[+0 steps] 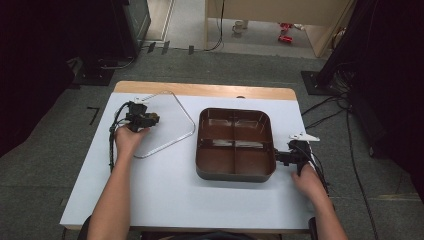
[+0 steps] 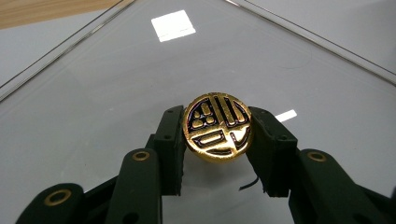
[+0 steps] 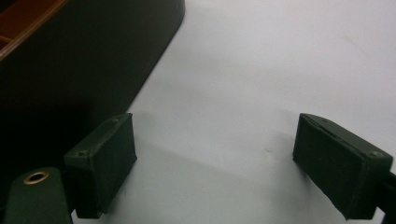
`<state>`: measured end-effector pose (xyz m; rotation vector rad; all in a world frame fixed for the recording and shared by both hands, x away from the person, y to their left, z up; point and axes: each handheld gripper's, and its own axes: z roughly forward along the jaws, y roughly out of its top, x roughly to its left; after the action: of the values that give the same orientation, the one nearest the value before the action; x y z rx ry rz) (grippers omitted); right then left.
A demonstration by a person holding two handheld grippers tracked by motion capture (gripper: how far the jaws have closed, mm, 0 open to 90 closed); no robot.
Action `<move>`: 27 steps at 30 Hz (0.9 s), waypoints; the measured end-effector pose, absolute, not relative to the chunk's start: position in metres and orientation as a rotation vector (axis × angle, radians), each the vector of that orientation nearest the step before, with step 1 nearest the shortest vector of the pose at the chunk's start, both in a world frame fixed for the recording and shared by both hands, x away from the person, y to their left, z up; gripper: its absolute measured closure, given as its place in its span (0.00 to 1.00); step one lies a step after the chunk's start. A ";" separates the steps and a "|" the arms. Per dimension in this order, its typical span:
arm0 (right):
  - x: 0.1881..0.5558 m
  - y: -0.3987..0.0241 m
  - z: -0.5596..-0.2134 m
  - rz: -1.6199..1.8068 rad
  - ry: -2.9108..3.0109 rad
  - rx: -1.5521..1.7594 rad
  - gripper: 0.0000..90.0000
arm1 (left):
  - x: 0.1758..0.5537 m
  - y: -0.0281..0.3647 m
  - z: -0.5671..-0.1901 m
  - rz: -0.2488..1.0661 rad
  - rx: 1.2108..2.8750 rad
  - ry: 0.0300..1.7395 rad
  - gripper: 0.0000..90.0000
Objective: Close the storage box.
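At the table's [image 1: 175, 195] nine o'clock side, the left gripper [image 2: 218, 133] was clenched on a gold knob [image 2: 217, 127] atop a clear lid [image 1: 167, 122]. At three o'clock, the right gripper [image 3: 215, 163] stood released just beside a brown tray [image 1: 235, 172].

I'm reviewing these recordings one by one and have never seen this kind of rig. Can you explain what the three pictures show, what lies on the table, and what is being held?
No robot here: a person holds a hand-held gripper in each hand. The high view looks down on the white table. The other two pictures come from cameras riding on each gripper, looking along its black fingers. On the table lie a clear glass lid with a metal rim and a brown four-compartment tray. The left gripper is shut on a round gold knob, which stands on the lid. The right gripper is open, holding nothing, beside the tray's dark outer wall.
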<state>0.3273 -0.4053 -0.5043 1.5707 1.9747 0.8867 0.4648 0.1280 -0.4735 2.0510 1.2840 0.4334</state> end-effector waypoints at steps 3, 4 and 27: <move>0.327 -0.405 -0.504 0.887 1.975 1.571 0.14 | 0.464 0.126 -0.469 0.428 2.056 1.273 0.66; 0.327 -0.405 -0.504 0.887 1.975 1.571 0.14 | 0.464 0.126 -0.467 0.430 2.055 1.268 0.66; 0.327 -0.405 -0.504 0.887 1.975 1.571 0.14 | 0.441 0.116 -0.403 0.405 2.018 1.167 0.66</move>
<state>0.3274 -0.4054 -0.5043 1.5707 1.9754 0.8870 0.4410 0.1155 -0.4029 2.0182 1.1674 0.4049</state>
